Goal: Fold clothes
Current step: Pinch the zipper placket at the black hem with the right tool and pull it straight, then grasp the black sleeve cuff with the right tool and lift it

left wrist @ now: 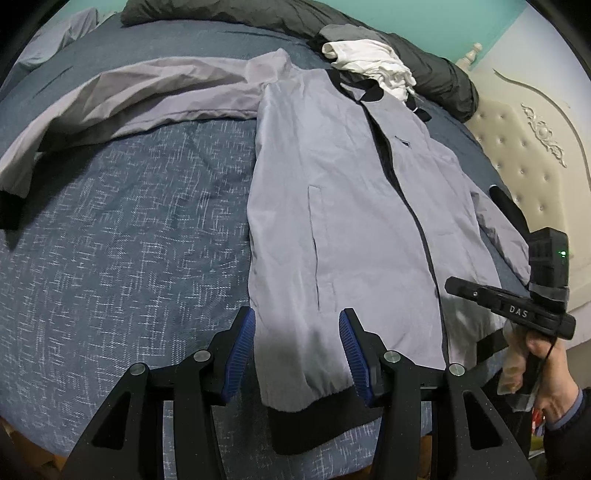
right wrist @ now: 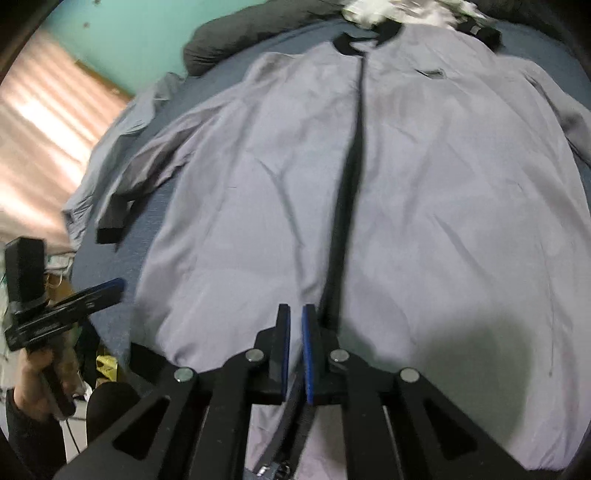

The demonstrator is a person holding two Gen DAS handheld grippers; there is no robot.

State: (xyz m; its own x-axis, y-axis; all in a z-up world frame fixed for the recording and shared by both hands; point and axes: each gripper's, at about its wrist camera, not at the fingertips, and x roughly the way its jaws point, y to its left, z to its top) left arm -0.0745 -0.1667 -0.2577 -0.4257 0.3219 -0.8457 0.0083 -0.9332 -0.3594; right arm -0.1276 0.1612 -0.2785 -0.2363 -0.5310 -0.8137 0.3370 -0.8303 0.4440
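You had one light grey zip-front jacket with black collar, cuffs and hem band (left wrist: 354,206) spread face-up on the blue speckled bedspread (left wrist: 129,240), its near hem at the bed's edge and its collar towards the far side. Your left gripper (left wrist: 297,354) hovered over the hem corner with its jaws released and spread wide, the fabric lying between the blue pads but not pinched. Your right gripper (right wrist: 295,354) sat low at the hem by the black zipper line (right wrist: 347,206), jaws drawn almost together with only a thin gap; whether they pinched cloth I cannot tell.

To do this step well, I judge you needed to lower the left jaws until both pads straddled the black hem band (left wrist: 314,424), clench firmly through both layers, and match the height of the two grips before lifting, so the body folded along a straight line.

Counted: one jacket, two sleeves (one stretched out to the left, one lying along the right), one crumpled white garment (left wrist: 373,62) beyond the collar, one dark quilt (left wrist: 258,18).
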